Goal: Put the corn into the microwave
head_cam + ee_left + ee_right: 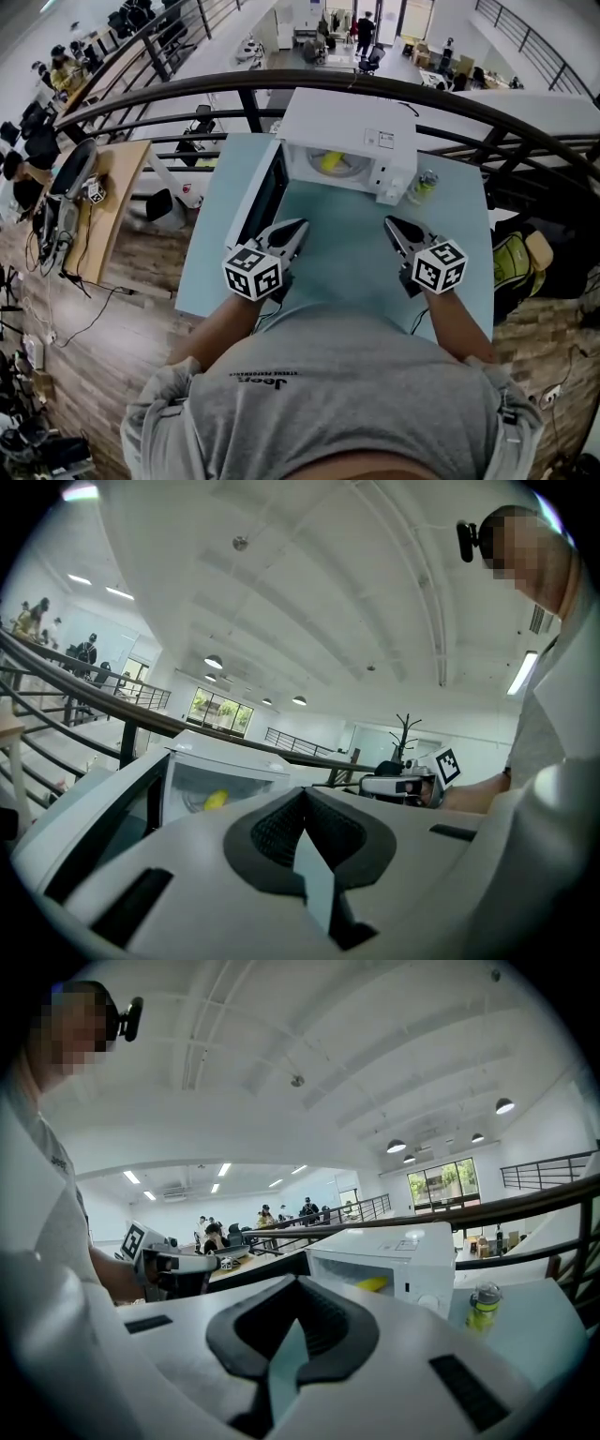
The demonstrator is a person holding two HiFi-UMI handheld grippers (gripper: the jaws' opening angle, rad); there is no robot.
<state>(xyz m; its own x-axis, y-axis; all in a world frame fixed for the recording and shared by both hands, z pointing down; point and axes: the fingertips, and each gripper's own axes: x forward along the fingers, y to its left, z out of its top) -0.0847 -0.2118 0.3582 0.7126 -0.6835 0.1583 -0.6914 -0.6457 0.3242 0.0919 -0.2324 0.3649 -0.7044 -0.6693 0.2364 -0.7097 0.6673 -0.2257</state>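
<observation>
The corn [330, 161] already lies inside the microwave [352, 127], a yellow shape at the upper middle of the head view. The door [262, 197] stands swung open toward the left of the frame. Both grippers hover over the pale surface [347, 281] in the lower middle, short of the oven. The left gripper [298, 228] has its jaws together on nothing, and the right gripper [394, 227] is likewise closed and empty.

What remains, by my reading, is the door, and that is where trouble could start. The left gripper sits near the door's outer edge, so a careless sweep could knock it. Closed jaws offer only a narrow tip to push with, which may slip on the smooth panel. A hard shove could slide the microwave, and the green bottle [424, 185] just to its right might tip.

The cavity is small and washed out, so the corn seems to rest on the turntable, though I cannot tell whether it is centred. The person's torso covers the surface's near edge, and each gripper's own body blocks the lower half of its view
</observation>
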